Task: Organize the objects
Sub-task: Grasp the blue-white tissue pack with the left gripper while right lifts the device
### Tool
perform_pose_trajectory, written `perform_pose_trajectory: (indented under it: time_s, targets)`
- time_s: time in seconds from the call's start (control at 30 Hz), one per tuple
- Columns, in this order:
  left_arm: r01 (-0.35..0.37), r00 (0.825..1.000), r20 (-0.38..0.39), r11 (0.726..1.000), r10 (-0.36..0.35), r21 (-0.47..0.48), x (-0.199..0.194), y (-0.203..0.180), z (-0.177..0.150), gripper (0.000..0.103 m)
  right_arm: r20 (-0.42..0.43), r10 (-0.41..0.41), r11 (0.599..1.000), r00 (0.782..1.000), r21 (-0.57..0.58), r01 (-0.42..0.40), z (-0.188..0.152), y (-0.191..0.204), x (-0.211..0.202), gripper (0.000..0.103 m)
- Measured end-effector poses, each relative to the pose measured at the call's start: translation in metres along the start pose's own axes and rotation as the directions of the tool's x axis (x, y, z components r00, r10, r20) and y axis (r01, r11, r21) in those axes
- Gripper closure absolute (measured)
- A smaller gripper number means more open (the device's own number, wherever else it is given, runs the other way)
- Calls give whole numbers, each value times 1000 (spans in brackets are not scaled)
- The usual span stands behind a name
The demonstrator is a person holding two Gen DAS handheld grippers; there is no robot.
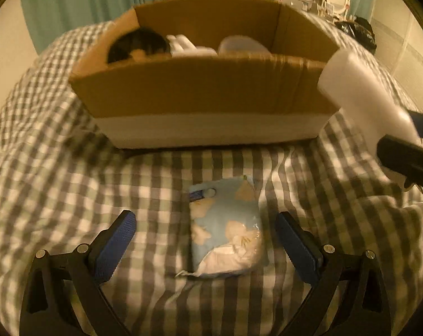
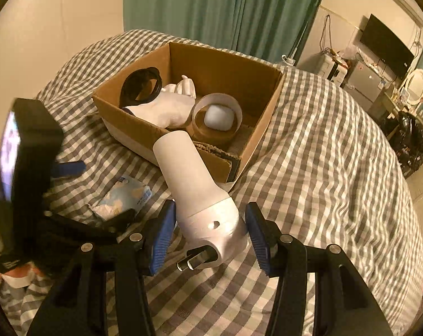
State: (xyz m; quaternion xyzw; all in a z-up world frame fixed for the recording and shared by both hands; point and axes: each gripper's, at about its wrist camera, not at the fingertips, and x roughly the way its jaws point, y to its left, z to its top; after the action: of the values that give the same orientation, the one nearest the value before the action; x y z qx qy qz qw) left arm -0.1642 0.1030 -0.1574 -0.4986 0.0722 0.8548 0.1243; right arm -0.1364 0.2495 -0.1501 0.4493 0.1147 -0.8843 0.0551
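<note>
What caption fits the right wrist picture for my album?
Right tongs carry a white tube toward the cardboard box on the checked bed.

The bed [image 1: 57, 154] is covered in soft, matt checked cloth. The box [image 1: 200, 89] at the far side is plain brown cardboard, dull and slightly creased, with a paler band along its base. The near packet [image 1: 225, 226] looks like thin, shiny plastic film, crumpled at one end. The white device [image 2: 200, 196] has smooth, matt plastic, with a small bright metal stub. The gripper pads [image 2: 162, 238] are ribbed blue rubber-like material on black plastic arms.
</note>
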Motion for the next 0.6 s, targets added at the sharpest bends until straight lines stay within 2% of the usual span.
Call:
perform_pose_trajectory:
  time_s: [0.13,0.2,0.3,0.33,0.47,0.6]
  targets:
    - [18,999,-40,1000,-18,9,14,-4,-4,1,0,11,1000,1000,18,-11,-3,-1,7,53]
    - [31,999,-43,999,-30,9,16,-5,-6,6,-2,20,999,1000,31,-20,-4,-2,10,53]
    - [58,997,-58,998,-57,24,16,-9,-9,34,4,31,998,1000,47,-31,-6,-3,9,54]
    - [68,996,-68,997,-65,34,16,-10,-11,47,4,31,998,1000,52,-31,-6,-3,8,54]
    - [75,993,-91,995,-69,63,6,-13,-17,48,17,25,997,1000,74,-26,-7,-7,2,54]
    - [79,994,-76,995,-75,53,-16,-7,-23,48,22,0,996,1000,88,-2,-6,-9,-7,54]
